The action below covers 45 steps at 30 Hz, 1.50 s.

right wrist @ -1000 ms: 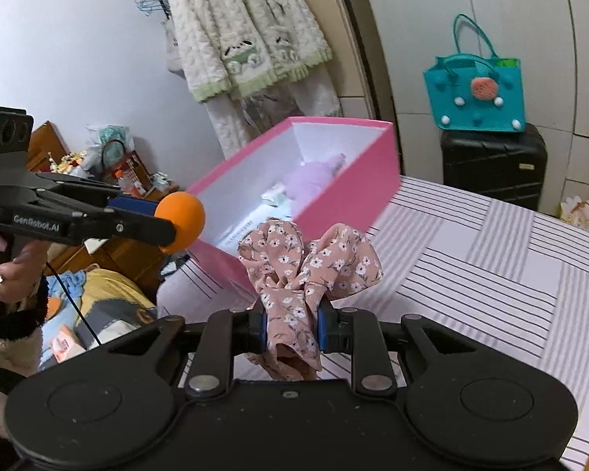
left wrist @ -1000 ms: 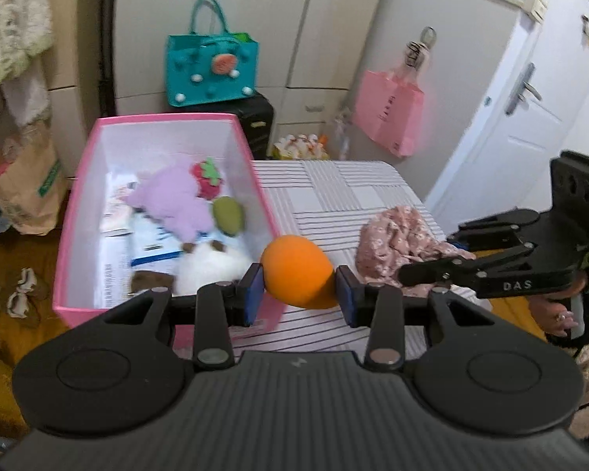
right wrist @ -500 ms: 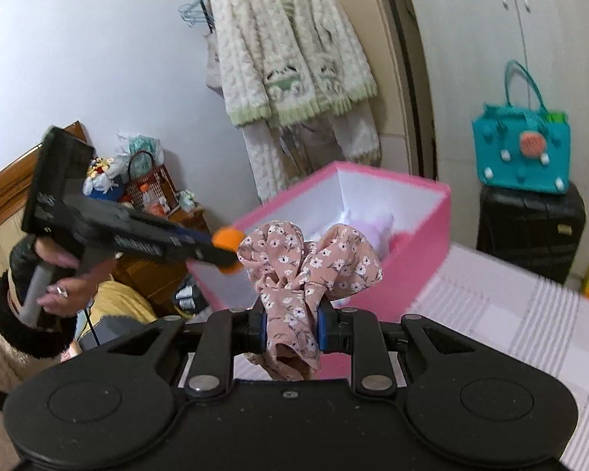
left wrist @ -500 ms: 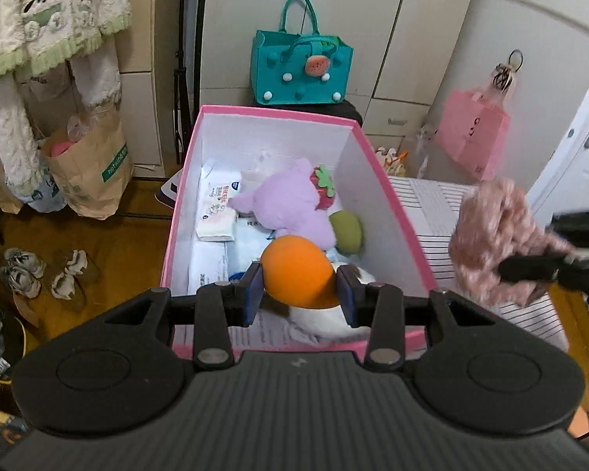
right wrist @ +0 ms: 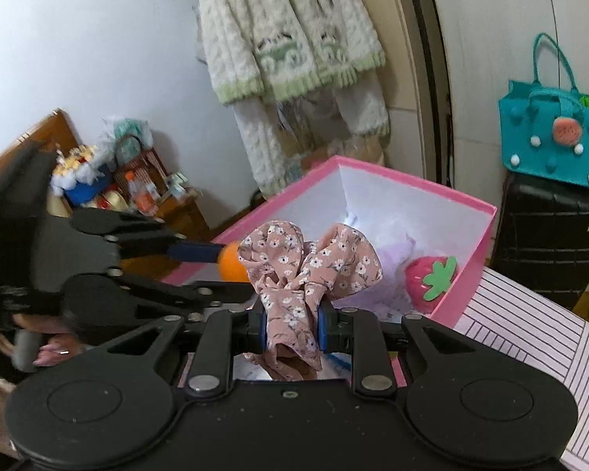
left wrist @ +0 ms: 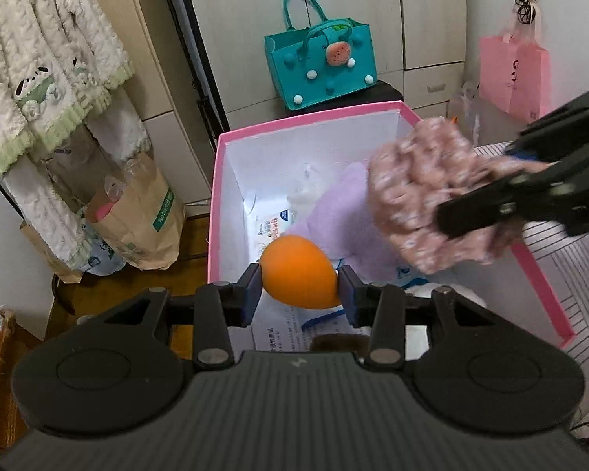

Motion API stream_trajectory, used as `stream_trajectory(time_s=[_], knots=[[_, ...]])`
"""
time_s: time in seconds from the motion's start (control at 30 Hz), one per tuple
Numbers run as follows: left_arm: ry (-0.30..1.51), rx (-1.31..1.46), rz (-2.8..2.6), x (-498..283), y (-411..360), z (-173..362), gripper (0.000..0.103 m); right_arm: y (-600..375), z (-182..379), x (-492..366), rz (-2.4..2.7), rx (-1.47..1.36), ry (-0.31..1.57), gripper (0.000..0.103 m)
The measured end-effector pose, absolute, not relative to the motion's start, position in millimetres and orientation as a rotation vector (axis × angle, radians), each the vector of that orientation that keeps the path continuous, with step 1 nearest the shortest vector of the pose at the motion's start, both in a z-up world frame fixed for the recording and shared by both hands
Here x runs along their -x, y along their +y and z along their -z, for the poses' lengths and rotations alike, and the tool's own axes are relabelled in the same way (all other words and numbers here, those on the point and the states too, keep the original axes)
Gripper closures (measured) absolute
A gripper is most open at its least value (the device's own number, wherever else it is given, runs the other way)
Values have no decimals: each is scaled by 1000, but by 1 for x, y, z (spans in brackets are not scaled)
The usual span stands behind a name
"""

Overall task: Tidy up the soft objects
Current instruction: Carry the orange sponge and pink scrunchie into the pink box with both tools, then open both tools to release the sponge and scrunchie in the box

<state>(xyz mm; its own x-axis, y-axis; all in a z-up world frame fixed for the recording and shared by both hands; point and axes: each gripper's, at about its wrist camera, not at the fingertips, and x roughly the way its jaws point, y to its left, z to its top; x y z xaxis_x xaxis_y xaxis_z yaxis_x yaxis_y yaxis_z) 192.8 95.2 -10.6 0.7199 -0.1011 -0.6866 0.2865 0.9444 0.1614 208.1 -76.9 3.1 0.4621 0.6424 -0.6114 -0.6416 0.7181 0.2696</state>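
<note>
The left gripper (left wrist: 300, 288) hung over the near end of the pink box (left wrist: 215, 212), with the orange egg-shaped sponge (left wrist: 299, 276) lying crosswise between its two blue pads. The pads (left wrist: 252, 288) were against the sponge's ends, but the jaws were opening at that moment, so the squeeze was easing while the sponge was still between them and above the box's inside. In the right wrist view the same gripper (right wrist: 220, 263) reached in from the left, the sponge (right wrist: 231, 265) showing at its tip just beside the box's left wall.

The right gripper (right wrist: 290, 325) was clenched on the pink floral scrunchie (right wrist: 310, 259). A narrow fold of the fabric was pinched between the pads, the ruffled loops fanned out beyond the fingertips on the far side, and a loose tail hung down on the near side of the jaws. From the left wrist view the scrunchie (left wrist: 424, 200) was blurred and hovered over the box's right half, above a lilac plush toy (left wrist: 333, 216).

Inside the box (right wrist: 487, 227) also lay a red strawberry toy (right wrist: 430, 278) with a green leaf, near the far right wall. The box sat on a striped cloth (right wrist: 530, 314).
</note>
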Motion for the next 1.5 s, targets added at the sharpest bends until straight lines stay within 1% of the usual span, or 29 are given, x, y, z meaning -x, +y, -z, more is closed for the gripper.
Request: stream_trajectory(time_s=[0.03, 0.27, 0.33, 0.6, 0.67, 0.7, 0.73, 0.77, 0.8, 0.83, 1.03, 1.33, 1.43, 1.5], knots=[[736, -264, 217, -194, 95, 10, 59, -74, 0, -214, -781, 5, 766, 76], [729, -217, 214, -197, 102, 10, 57, -67, 15, -229, -747, -11, 815, 76], [726, -204, 207, -196, 105, 9, 48, -63, 14, -227, -753, 7, 818, 76], [673, -163, 185, -179, 116, -4, 47, -31, 14, -235, -754, 82, 863, 75], [668, -155, 178, -175, 118, -8, 47, -22, 15, -238, -756, 88, 863, 73], [667, -153, 174, -172, 120, -10, 46, -18, 16, -239, -760, 94, 865, 70], [665, -154, 171, -169, 121, -11, 45, -16, 16, -240, -766, 98, 866, 59], [662, -155, 167, -166, 122, -13, 44, -17, 16, -239, -765, 90, 855, 52], [660, -154, 162, -164, 123, -14, 42, -18, 15, -238, -758, 81, 843, 42], [659, -153, 161, -162, 124, -15, 40, -20, 14, -236, -755, 70, 832, 40], [656, -147, 159, -152, 126, -17, 33, -43, 0, -221, -730, 23, 797, 40], [645, -144, 192, -133, 121, -19, 32, -65, -19, -165, -720, 70, 714, 37], [634, -142, 201, -123, 117, -20, 30, -73, -25, -148, -711, 78, 689, 34], [638, -139, 211, -120, 114, -19, 30, -80, -29, -137, -683, 95, 680, 34]])
